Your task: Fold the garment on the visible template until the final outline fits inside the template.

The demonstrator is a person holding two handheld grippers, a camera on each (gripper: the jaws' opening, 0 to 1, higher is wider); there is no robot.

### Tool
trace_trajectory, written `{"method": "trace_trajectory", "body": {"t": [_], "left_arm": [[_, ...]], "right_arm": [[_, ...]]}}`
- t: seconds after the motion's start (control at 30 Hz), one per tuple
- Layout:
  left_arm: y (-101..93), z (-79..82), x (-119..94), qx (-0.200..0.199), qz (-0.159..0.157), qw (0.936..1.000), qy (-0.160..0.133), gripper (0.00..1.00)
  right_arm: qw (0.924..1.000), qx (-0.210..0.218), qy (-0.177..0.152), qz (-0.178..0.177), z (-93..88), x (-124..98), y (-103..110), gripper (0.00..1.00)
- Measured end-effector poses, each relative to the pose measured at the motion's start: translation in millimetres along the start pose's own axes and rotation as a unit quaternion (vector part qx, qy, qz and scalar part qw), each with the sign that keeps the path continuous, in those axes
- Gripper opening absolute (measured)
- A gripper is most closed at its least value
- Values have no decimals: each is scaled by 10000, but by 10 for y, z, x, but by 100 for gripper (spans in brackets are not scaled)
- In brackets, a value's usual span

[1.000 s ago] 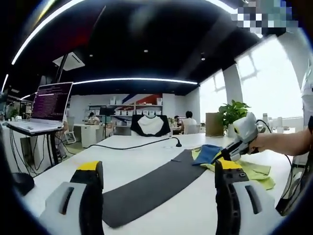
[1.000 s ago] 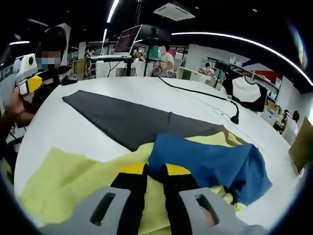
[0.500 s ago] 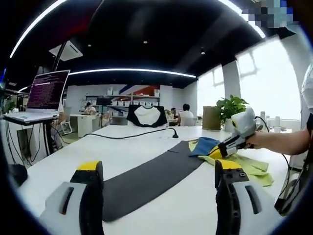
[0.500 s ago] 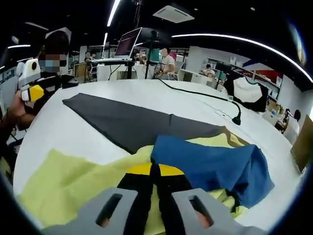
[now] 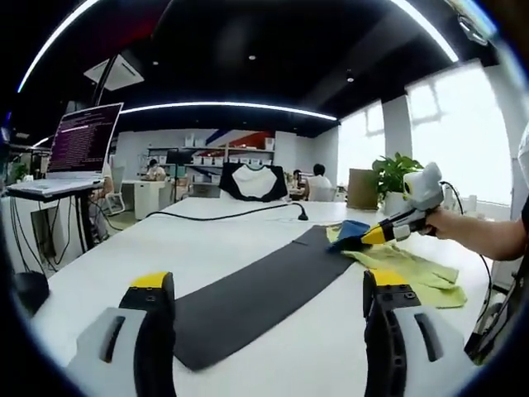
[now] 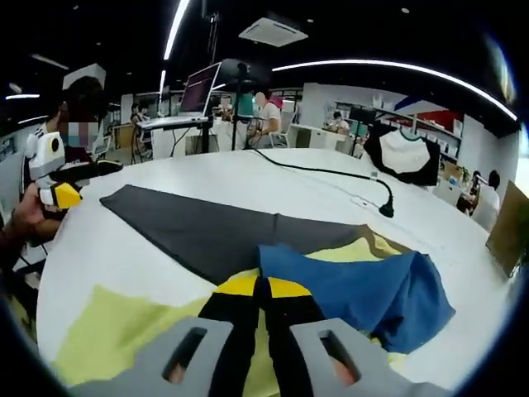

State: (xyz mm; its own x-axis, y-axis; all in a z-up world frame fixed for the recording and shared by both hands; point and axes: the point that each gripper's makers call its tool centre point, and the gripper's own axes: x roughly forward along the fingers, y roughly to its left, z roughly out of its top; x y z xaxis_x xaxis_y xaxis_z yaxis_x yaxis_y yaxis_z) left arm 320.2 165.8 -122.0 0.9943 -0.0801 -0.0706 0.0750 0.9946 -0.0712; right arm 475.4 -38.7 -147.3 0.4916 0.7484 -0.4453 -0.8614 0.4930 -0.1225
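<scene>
Garment – long axis crosswise, right gripper pinching it

garment partly hidden under right tool; its near edge cut off.

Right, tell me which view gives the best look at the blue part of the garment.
The right gripper view: the blue part lies close ahead of the shut right gripper, spread over the yellow-green garment. The left gripper view shows it only small and far off, at the tip of the right gripper.
</scene>
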Motion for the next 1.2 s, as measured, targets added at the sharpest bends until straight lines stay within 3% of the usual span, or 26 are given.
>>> {"method": "trace_trajectory", "body": {"t": [0.4, 0.63, 0.73, 0.9, 1.0, 1.1, 1.2], "left_arm": [[257, -90, 18, -24, 200, 9994, 269, 94], [354, -197, 56, -16, 249, 9985, 481, 88], [383, -244, 63, -10, 251, 9980, 573, 73], [417, -335, 81, -218, 170, 9968, 751, 39], [425, -360, 103, -228, 196, 9958, 867, 34], [465, -385, 137, 11, 275, 9949, 970, 20], [518, -406, 168, -54, 341, 9940, 1036, 20]], "right_arm": [[9989, -247, -266, -285, 296, -171, -159, 0], [9983, -124, -382, -422, 400, -316, -286, 0], [9979, -152, -407, -486, 438, -372, -323, 0], [9973, -185, -443, -557, 504, -436, -390, 0], [9970, -220, -442, -590, 515, -453, -407, 0], [9970, -240, -441, -597, 529, -459, -432, 0], [9969, -263, -425, -608, 530, -465, -463, 0]]}}
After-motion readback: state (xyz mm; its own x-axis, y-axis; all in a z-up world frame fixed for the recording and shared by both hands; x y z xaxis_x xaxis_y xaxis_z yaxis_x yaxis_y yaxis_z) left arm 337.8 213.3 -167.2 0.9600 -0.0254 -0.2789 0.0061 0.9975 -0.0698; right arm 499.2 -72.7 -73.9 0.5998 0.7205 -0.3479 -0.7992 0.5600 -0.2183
